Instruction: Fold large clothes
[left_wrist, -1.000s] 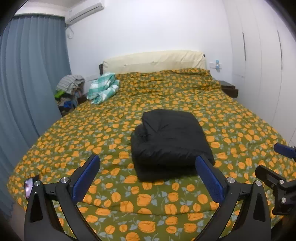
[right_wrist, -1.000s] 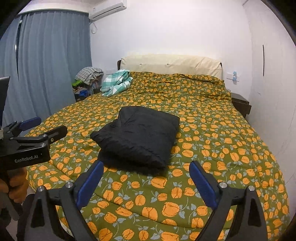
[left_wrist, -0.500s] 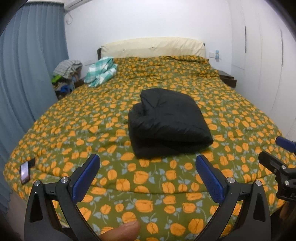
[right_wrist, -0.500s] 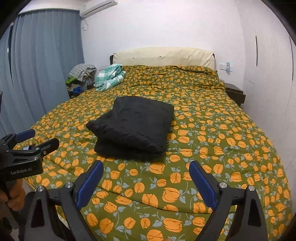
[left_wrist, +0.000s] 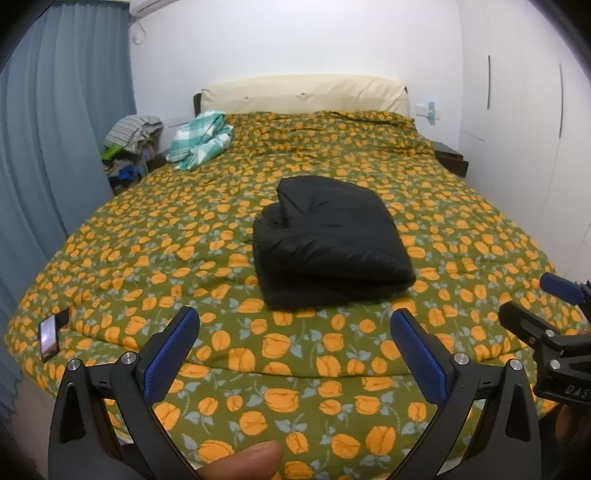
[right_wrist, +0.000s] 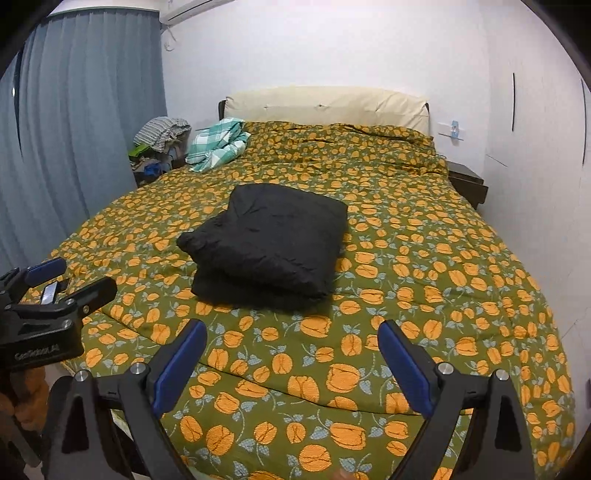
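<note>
A black padded garment (left_wrist: 325, 236) lies folded into a thick rectangle in the middle of the bed (left_wrist: 147, 236); it also shows in the right wrist view (right_wrist: 269, 240). My left gripper (left_wrist: 295, 325) is open and empty, held over the foot of the bed, short of the garment. My right gripper (right_wrist: 291, 334) is open and empty too, also at the foot of the bed, apart from the garment. Each gripper shows at the edge of the other's view, the right one (left_wrist: 546, 325) and the left one (right_wrist: 55, 280).
The bed has a green quilt with orange flowers. A teal checked cloth (left_wrist: 199, 142) lies at its far left corner. A pile of clothes (left_wrist: 129, 147) stands beside blue curtains (left_wrist: 44, 147). A phone (left_wrist: 48, 338) lies at the bed's near left edge. A nightstand (left_wrist: 448, 157) and white wardrobes stand right.
Both grippers have drawn back and risen from the folded garment toward the foot of the bed. The garment has not moved. A thumb tip now shows at the bottom of the left view.
</note>
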